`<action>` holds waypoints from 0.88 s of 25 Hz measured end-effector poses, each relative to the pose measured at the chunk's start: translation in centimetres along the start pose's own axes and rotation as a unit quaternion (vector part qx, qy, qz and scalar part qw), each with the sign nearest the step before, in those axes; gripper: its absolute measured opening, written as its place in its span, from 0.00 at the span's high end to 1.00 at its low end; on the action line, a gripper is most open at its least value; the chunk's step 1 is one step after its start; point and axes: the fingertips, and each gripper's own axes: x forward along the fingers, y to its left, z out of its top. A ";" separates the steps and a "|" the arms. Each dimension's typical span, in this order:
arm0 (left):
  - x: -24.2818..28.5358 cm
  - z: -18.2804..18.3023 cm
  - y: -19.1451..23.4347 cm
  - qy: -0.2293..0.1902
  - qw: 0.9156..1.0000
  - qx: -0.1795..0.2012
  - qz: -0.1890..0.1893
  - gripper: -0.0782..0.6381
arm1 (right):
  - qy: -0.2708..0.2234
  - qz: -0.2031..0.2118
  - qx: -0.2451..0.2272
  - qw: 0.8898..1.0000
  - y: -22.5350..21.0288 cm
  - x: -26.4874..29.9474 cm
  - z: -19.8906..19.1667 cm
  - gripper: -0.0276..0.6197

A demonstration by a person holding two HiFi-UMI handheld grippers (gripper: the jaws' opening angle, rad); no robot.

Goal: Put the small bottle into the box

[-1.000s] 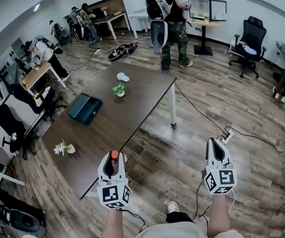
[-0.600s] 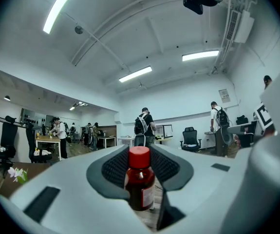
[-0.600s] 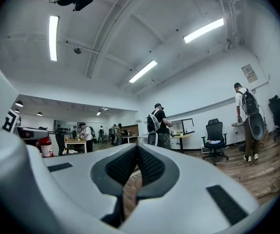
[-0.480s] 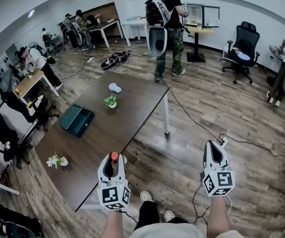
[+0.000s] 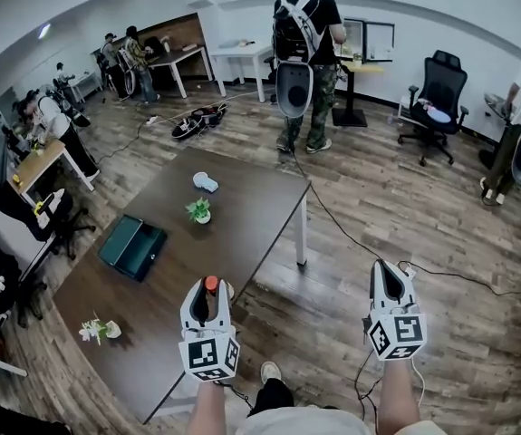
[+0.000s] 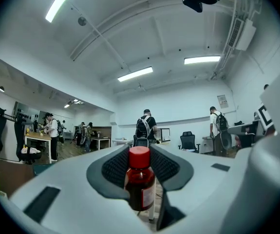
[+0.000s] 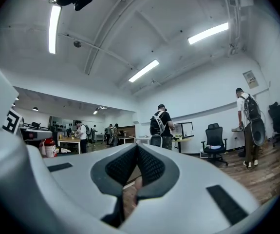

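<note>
Carrying is the step in hand. The left gripper is clamped on the bottle, pads pressing its body from both sides, red cap standing above the jaws. It hangs level over the near edge of the table. The right gripper is closed on nothing, its pads meeting, out over the floor to the right. The box lies on the table, far and left of the bottle and well apart from it; it looks open. Next, I judge, the bottle must travel left and far across the table until it is over the box, then go down inside before the jaws part
</note>
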 end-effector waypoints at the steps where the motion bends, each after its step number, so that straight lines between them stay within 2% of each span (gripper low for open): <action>1: 1.0 0.2 0.9 -0.001 1.000 0.000 -0.001 0.71 | -0.001 0.000 -0.003 1.000 0.7 1.3 0.2 0.95; 9: 6.7 -0.3 9.5 0.001 1.000 -0.009 0.015 0.71 | -0.005 0.002 -0.006 1.000 5.9 10.5 1.0 0.95; 22: 10.5 -1.7 20.2 0.002 0.998 -0.024 0.062 0.71 | 0.004 0.043 -0.024 0.999 13.7 20.7 0.5 0.95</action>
